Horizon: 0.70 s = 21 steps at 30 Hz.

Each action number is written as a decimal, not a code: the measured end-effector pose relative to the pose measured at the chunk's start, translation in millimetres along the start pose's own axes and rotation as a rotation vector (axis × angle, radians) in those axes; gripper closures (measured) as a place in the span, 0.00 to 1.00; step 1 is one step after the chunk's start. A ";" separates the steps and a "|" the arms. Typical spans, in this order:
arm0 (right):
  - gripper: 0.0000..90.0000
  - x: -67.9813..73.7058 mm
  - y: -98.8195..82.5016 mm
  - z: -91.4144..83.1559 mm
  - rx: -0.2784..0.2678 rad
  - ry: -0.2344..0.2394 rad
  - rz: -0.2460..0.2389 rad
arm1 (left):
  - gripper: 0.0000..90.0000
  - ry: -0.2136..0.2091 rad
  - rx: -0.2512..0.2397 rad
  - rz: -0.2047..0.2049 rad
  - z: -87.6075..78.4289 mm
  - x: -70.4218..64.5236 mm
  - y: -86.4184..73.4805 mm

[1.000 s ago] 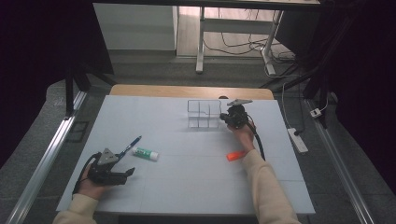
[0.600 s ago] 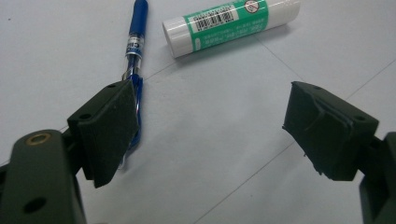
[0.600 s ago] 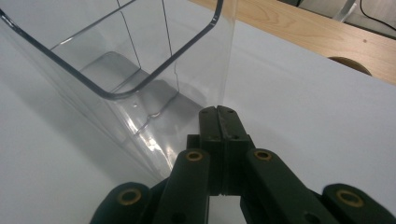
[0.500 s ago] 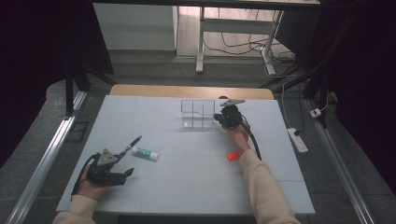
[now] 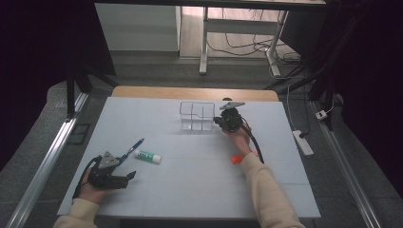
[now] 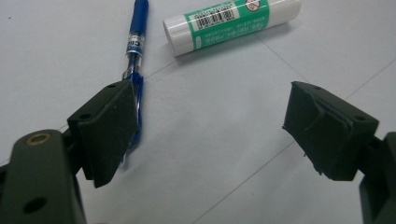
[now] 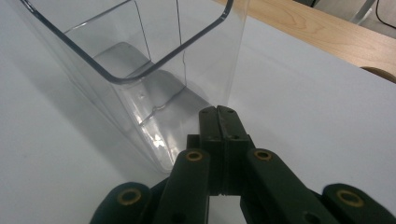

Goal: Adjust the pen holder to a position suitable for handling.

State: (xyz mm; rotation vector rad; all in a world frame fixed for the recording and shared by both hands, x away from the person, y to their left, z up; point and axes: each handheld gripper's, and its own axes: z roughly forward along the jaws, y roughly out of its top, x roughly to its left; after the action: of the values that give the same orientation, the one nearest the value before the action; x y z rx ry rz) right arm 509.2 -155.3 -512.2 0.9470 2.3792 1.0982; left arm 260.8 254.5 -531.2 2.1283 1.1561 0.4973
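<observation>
A clear plastic organiser box (image 5: 197, 115) with compartments stands at the back middle of the white table sheet (image 5: 190, 185). My right gripper (image 5: 218, 121) is shut with nothing between its jaws; in the right gripper view its tips (image 7: 217, 112) rest against the lower corner of the box (image 7: 140, 70). At the front left my left gripper (image 5: 127, 176) lies open and holds nothing. Just beyond its jaws (image 6: 210, 107) lie a blue pen (image 6: 135, 42) and a white-and-green glue stick (image 6: 231, 21), side by side on the sheet (image 5: 132, 148) (image 5: 148, 156).
A small orange object (image 5: 236, 159) lies by the right forearm. A bare wooden strip (image 5: 190, 92) runs along the table's far edge. A power strip (image 5: 303, 142) lies on the floor at the right.
The right gripper has moved left, and the clear box has slid a little left with it. The left gripper, pen and glue stick have stayed put.
</observation>
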 end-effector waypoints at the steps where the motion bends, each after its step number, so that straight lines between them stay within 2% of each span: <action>1: 1.00 1.0 0.1 0.7 -0.004 0.000 -0.003 | 0.19 0.000 0.000 0.000 0.0 0.0 0.0; 15: 1.00 6.3 1.0 5.7 -0.010 0.013 -0.004 | 0.19 -0.001 0.002 -0.001 0.4 0.2 -0.5; 21: 1.00 4.2 -0.2 6.9 -0.014 0.036 0.001 | 0.19 0.001 0.000 -0.005 -0.3 0.7 -0.9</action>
State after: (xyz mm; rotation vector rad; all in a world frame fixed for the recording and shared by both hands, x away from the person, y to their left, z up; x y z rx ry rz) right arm 509.9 -148.8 -516.9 0.9318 2.3964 1.1399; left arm 260.4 255.6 -531.6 2.1255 1.1612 0.4956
